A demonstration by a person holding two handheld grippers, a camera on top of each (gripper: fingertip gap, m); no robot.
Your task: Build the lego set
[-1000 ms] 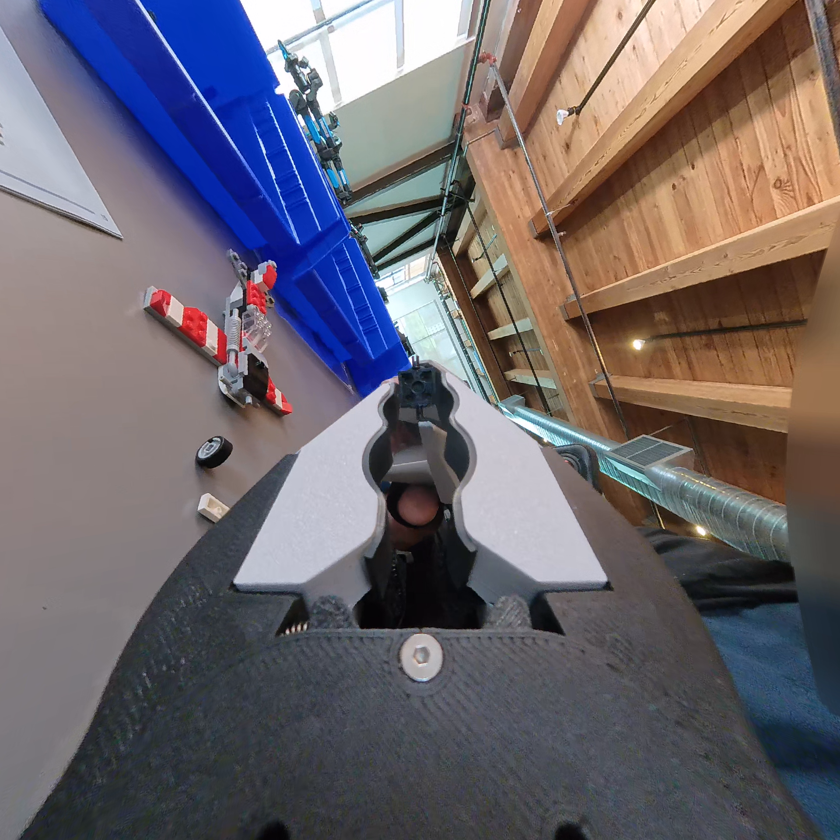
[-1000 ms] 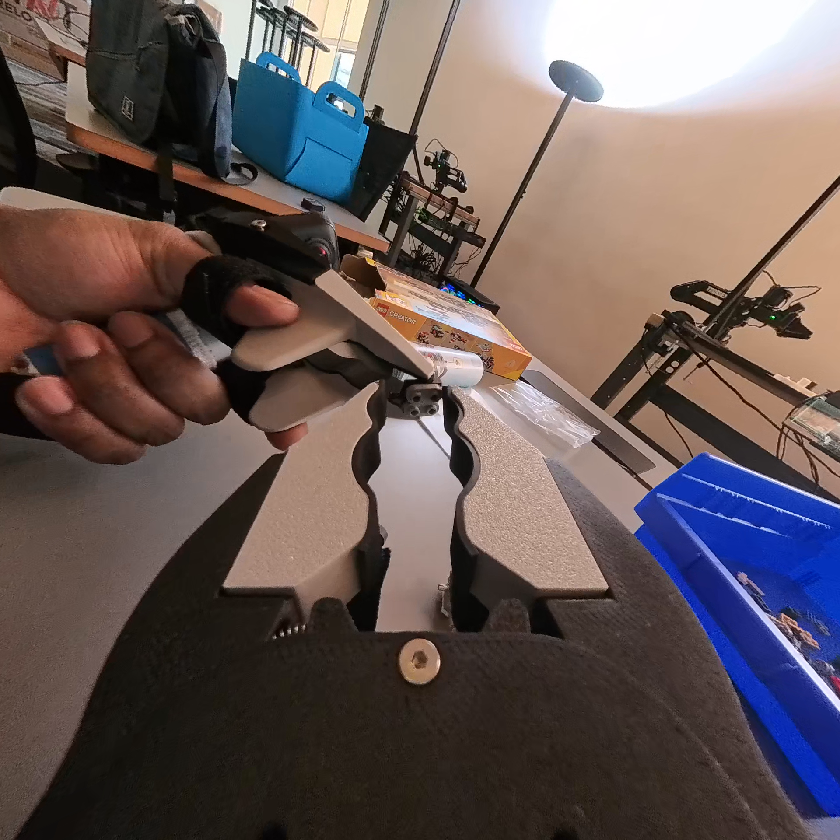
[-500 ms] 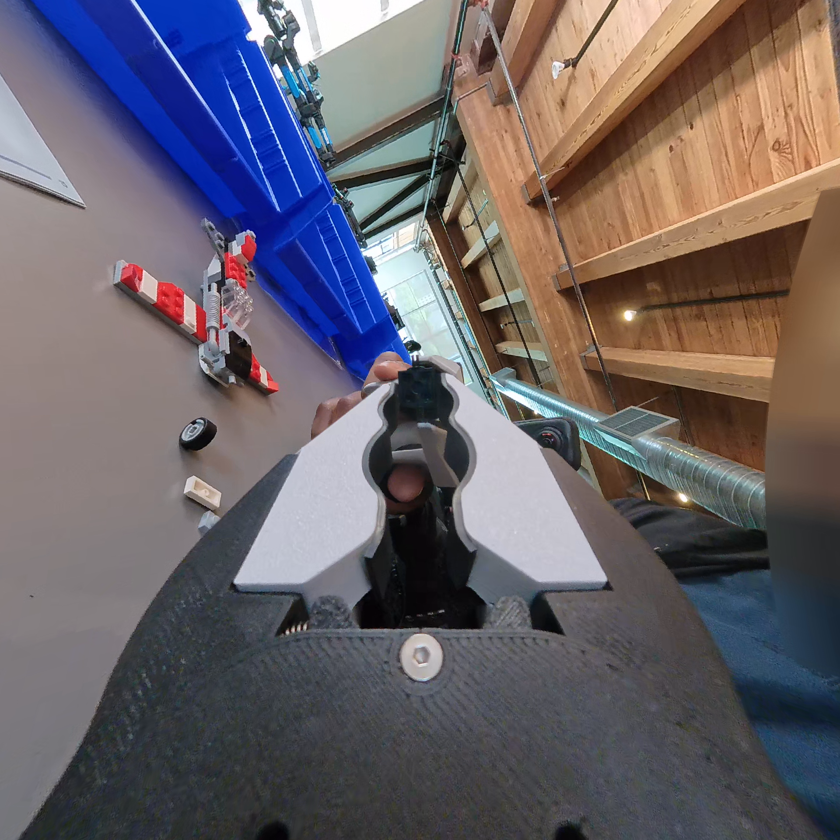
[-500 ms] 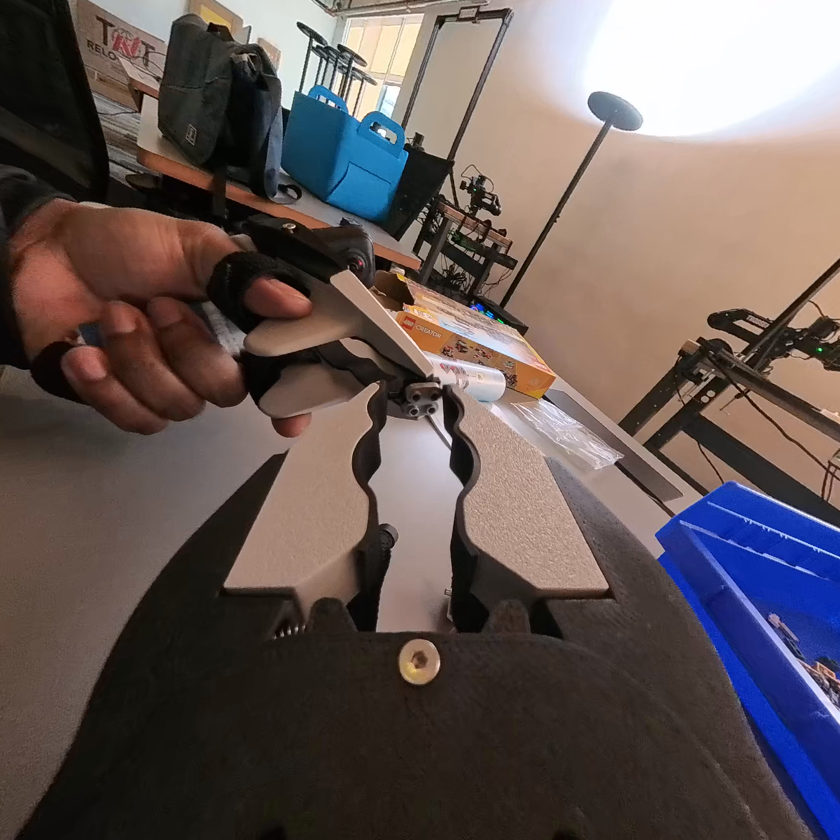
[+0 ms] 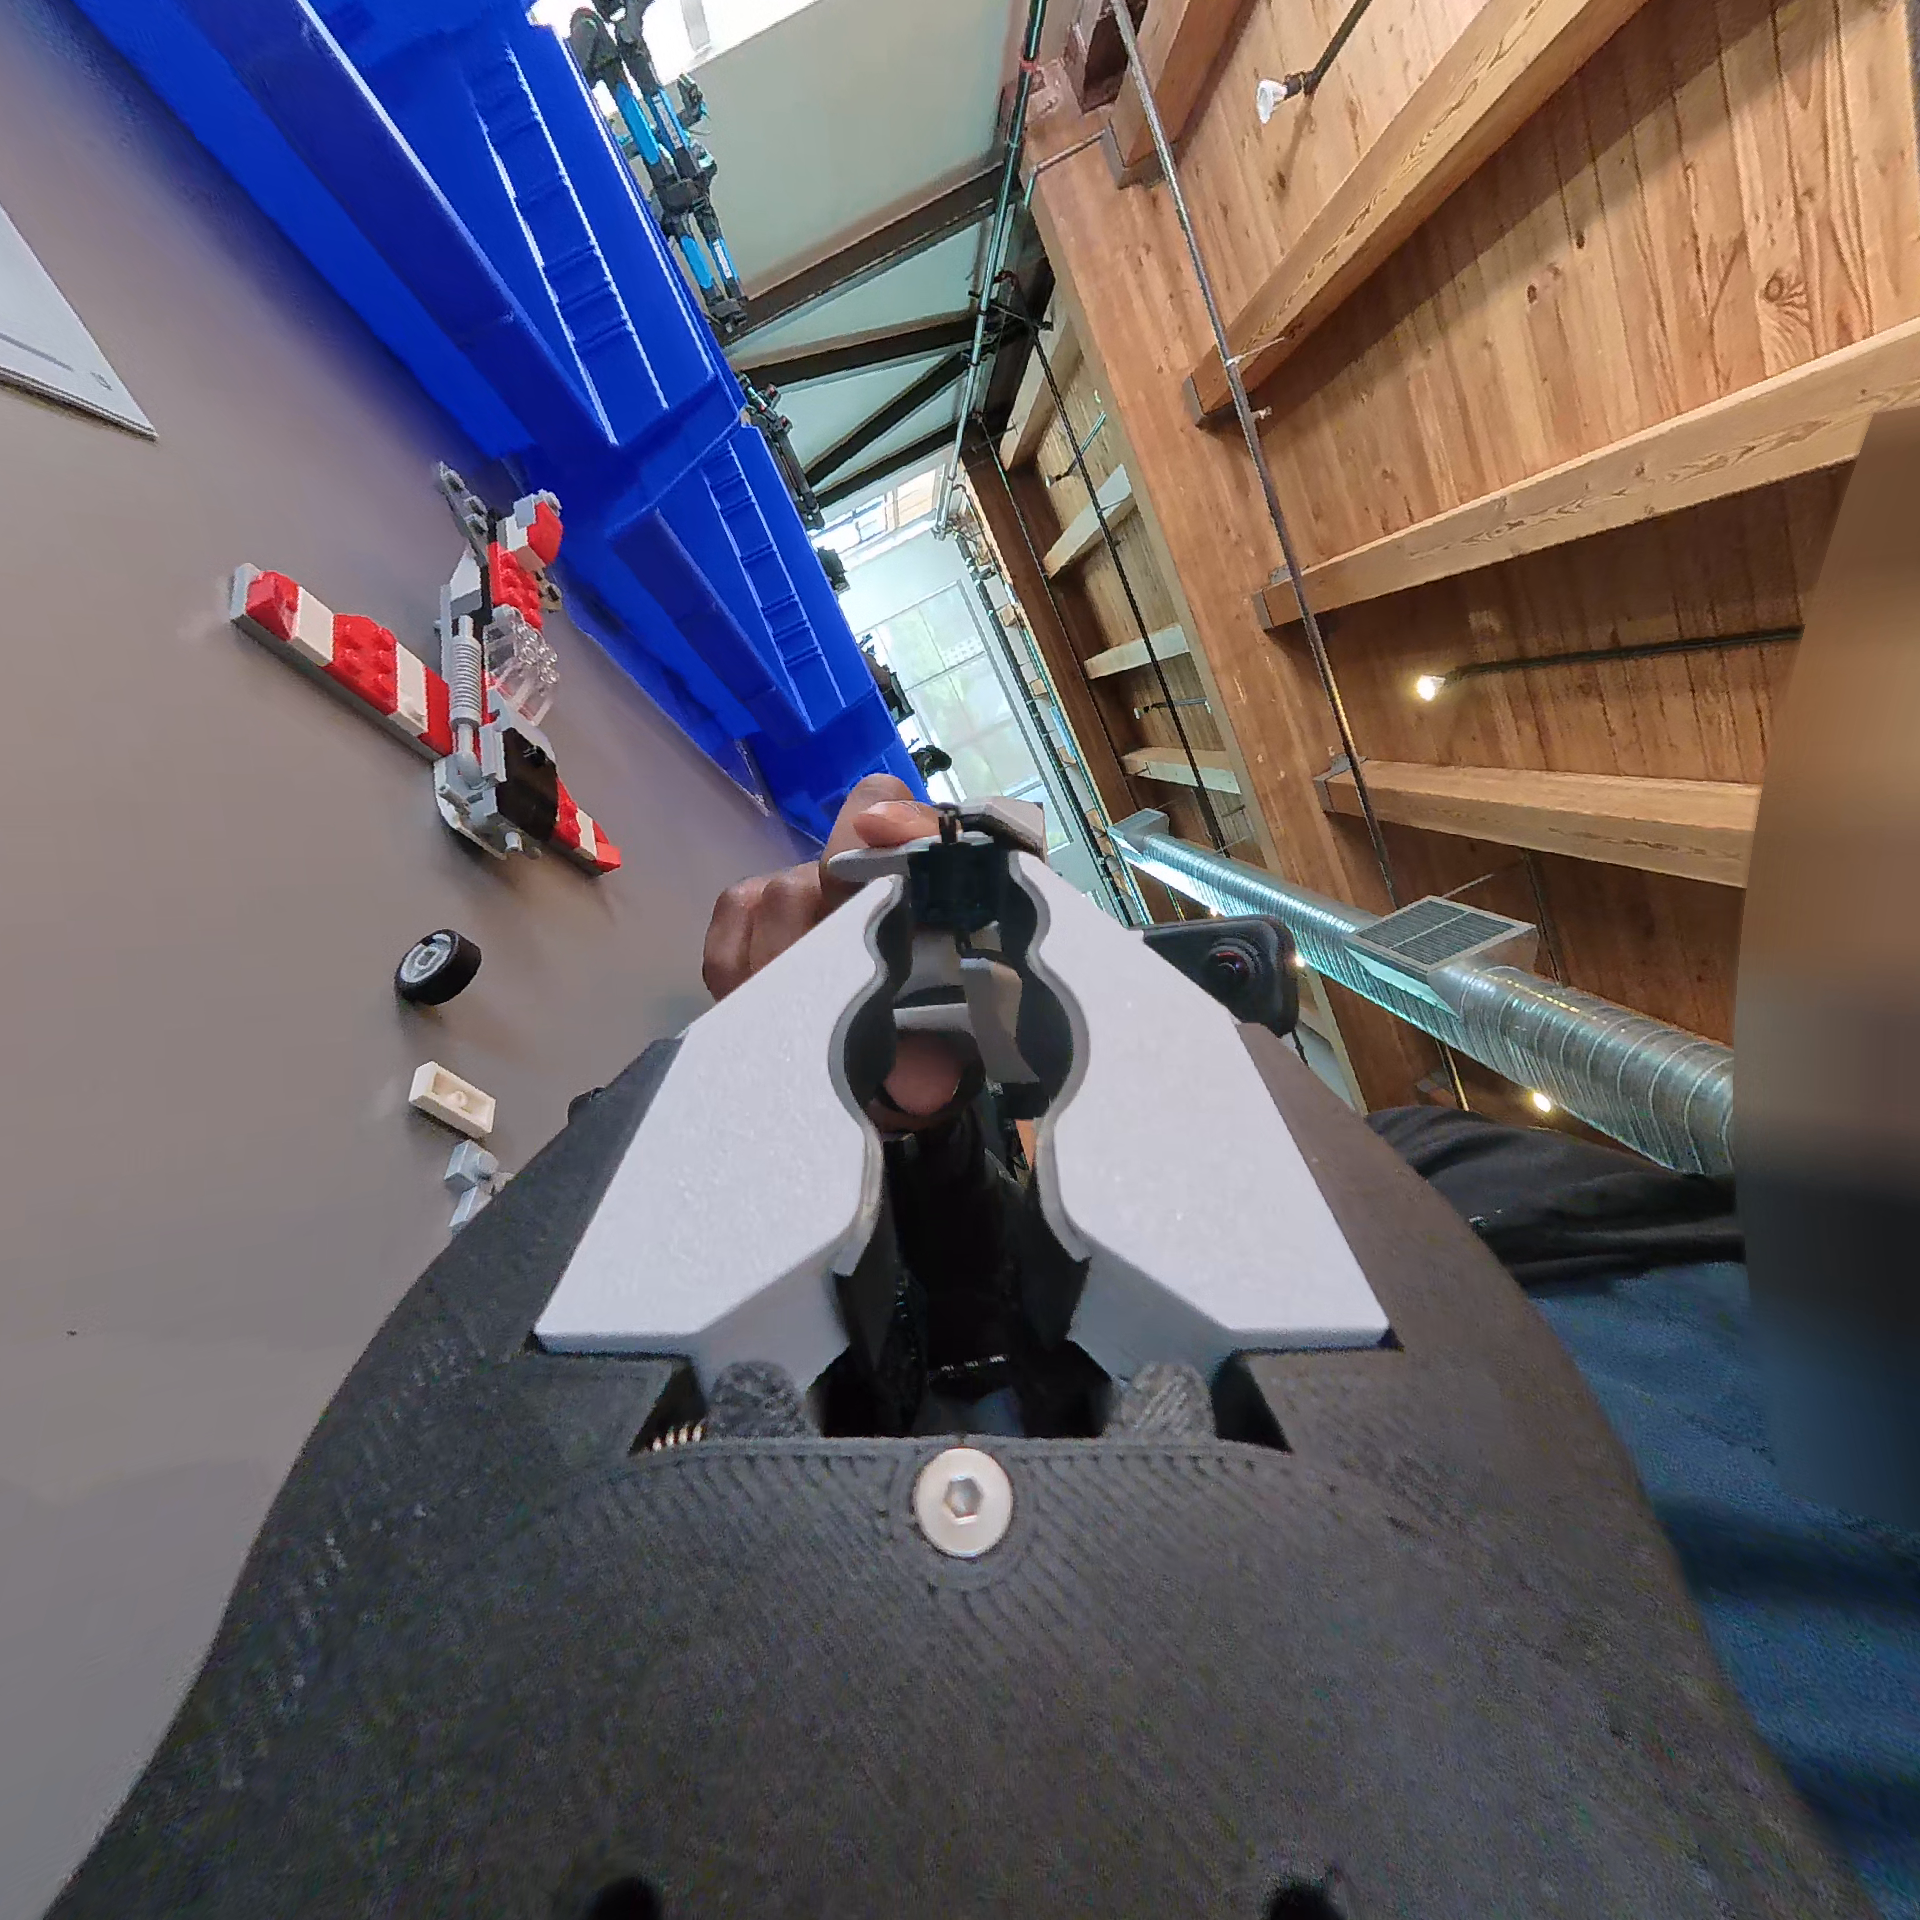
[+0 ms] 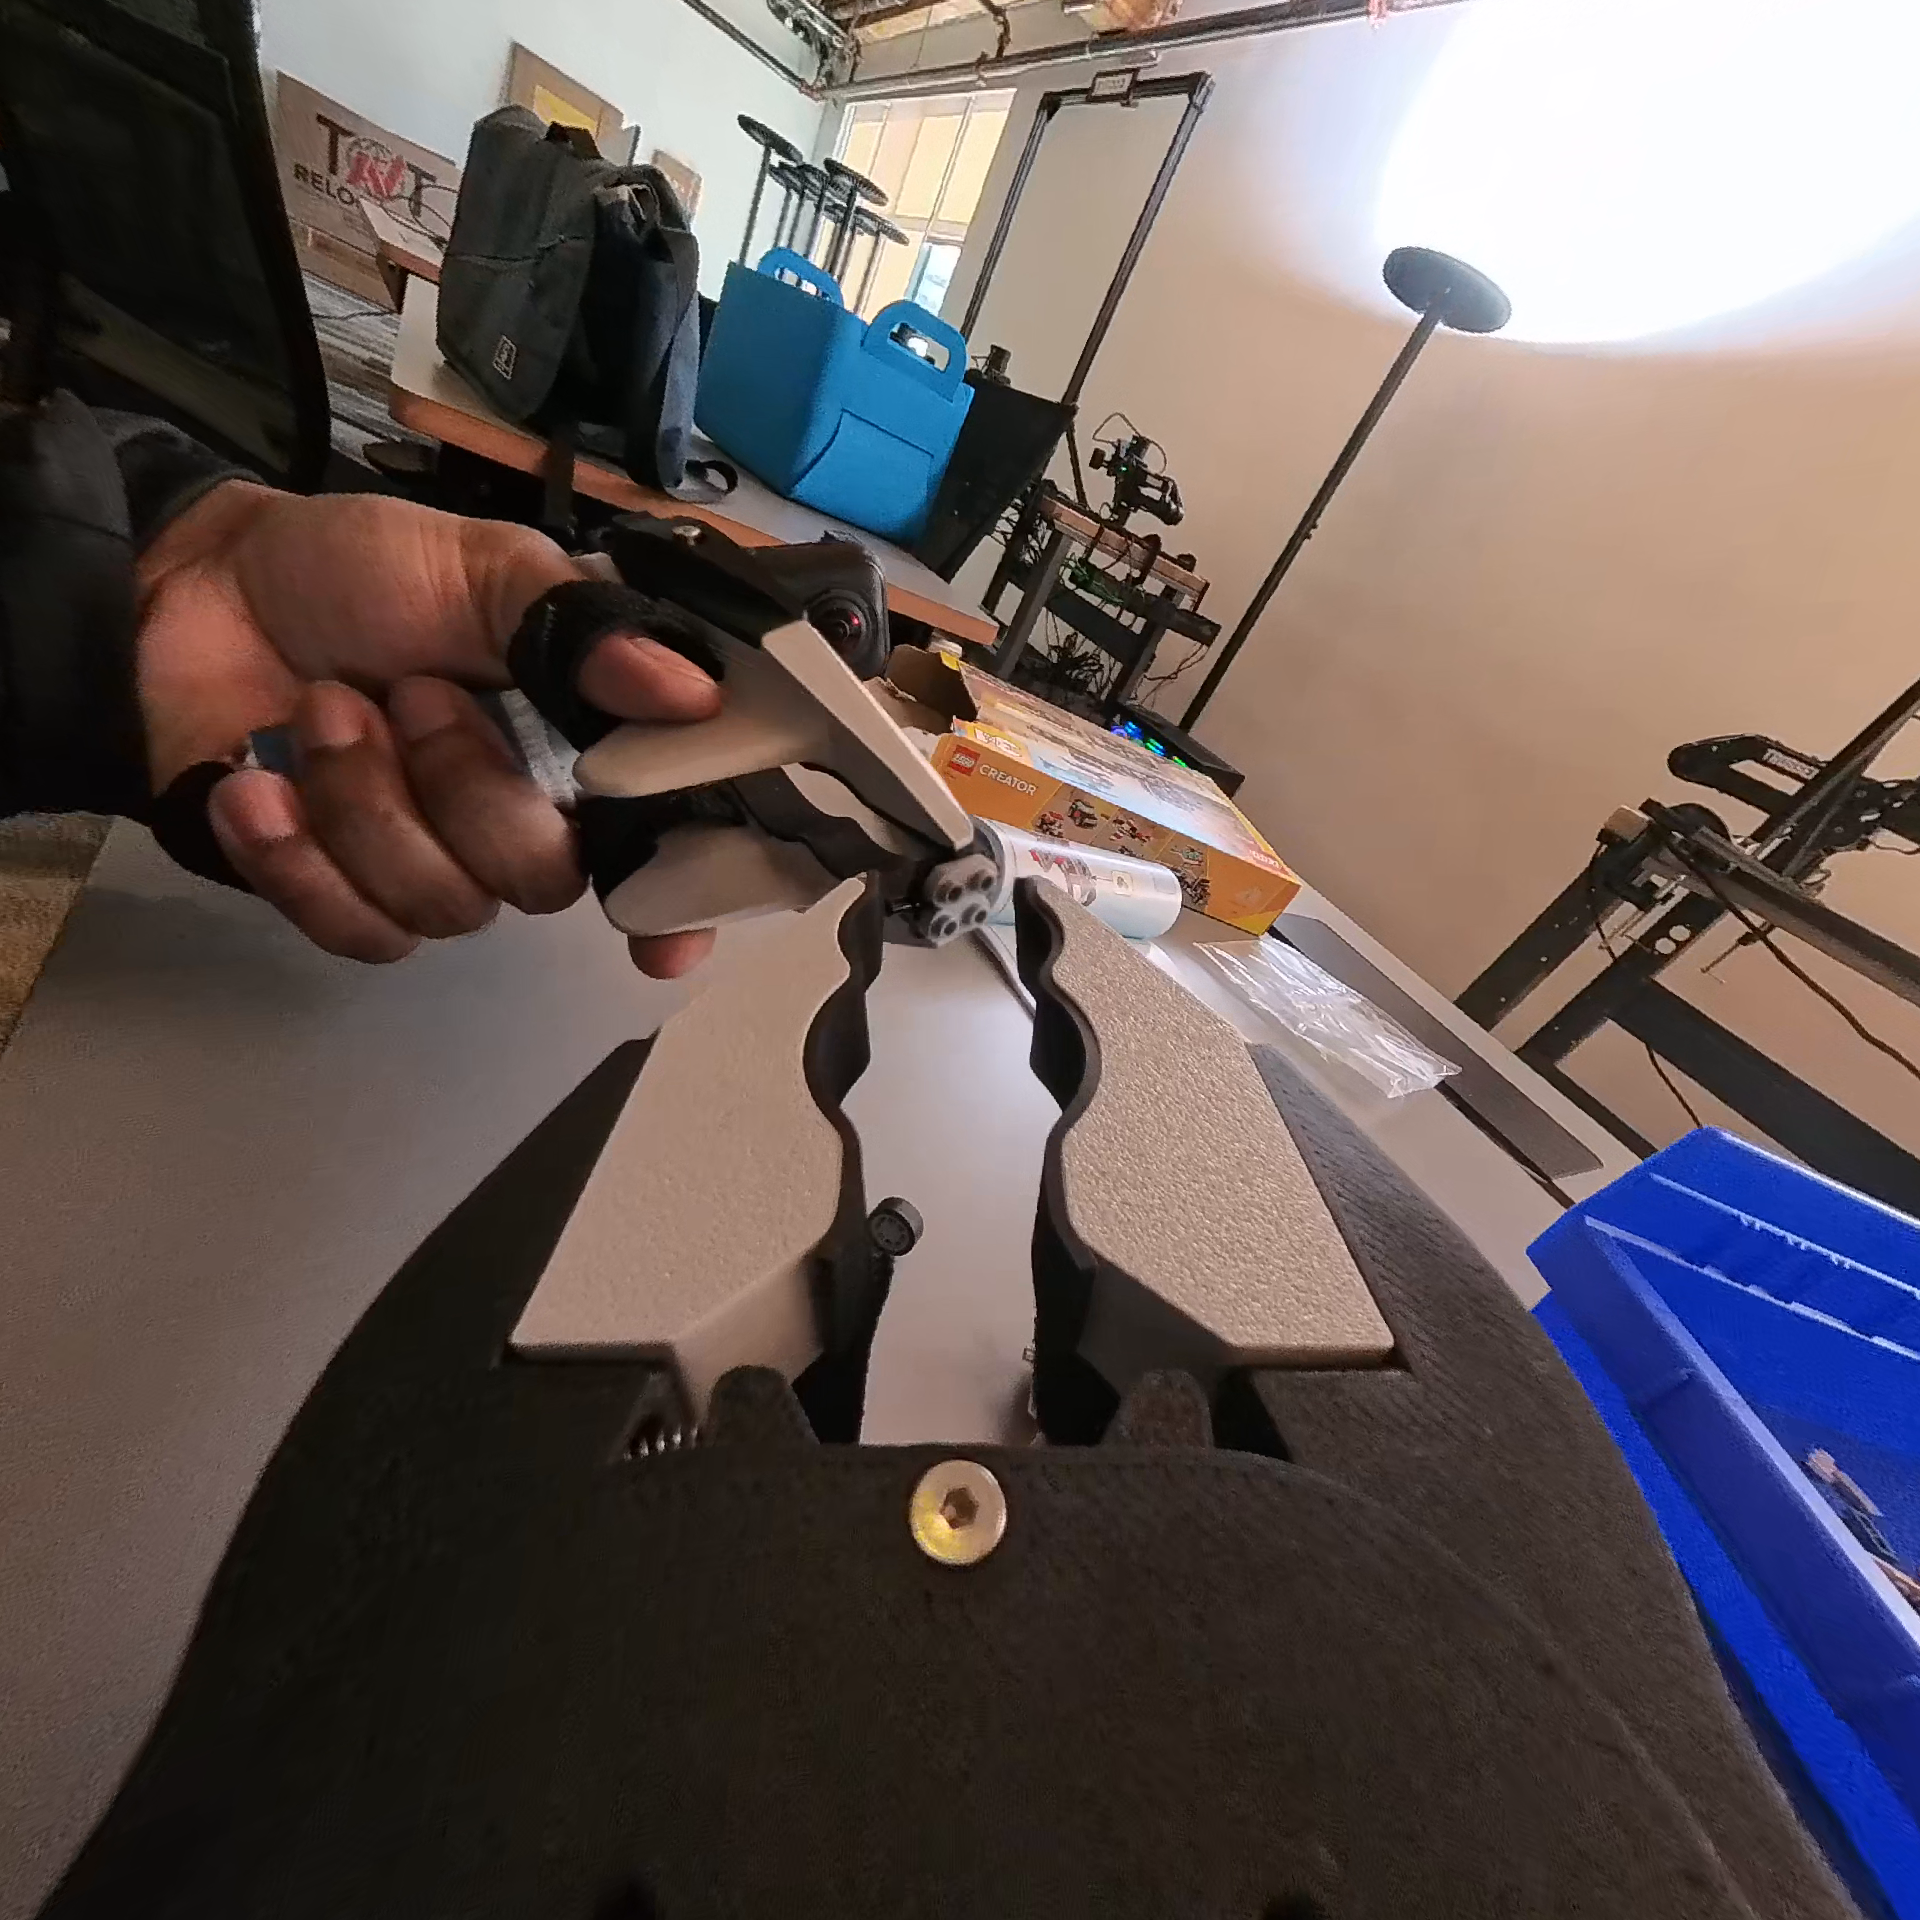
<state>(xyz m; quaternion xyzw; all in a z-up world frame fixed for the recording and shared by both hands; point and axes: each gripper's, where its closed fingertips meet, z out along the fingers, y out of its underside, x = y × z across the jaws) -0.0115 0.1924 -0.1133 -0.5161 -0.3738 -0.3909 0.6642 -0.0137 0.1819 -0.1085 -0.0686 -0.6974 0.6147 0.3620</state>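
My left gripper (image 5: 956, 894) is shut on a small grey and black lego piece (image 5: 954, 896), held in the air above the grey table. In the right wrist view a hand holds that left gripper (image 6: 930, 868), and the piece (image 6: 956, 899) shows its grey studded face. My right gripper (image 6: 948, 914) faces it tip to tip. Its fingers stand either side of the piece with a thin gap on each side. The right gripper also shows in the left wrist view (image 5: 940, 836). A part-built red, white and grey plane (image 5: 488, 707) lies on the table.
A black wheel (image 5: 436, 966), a white piece (image 5: 452, 1096) and a small grey piece (image 5: 473, 1179) lie near the plane. Blue bins (image 5: 582, 343) line the table edge (image 6: 1714, 1351). A lego box (image 6: 1122, 821), a white tube (image 6: 1091, 883) and a plastic bag (image 6: 1320, 1018) lie farther off. Left and right tips are no more than a few centimetres apart. The left tips stand about 9 cm off the black wheel (image 5: 436, 966).
The piece in the left gripper has turned from level to tilted between the right gripper's fingers. Both views have swung a little; the hands stay tip to tip.
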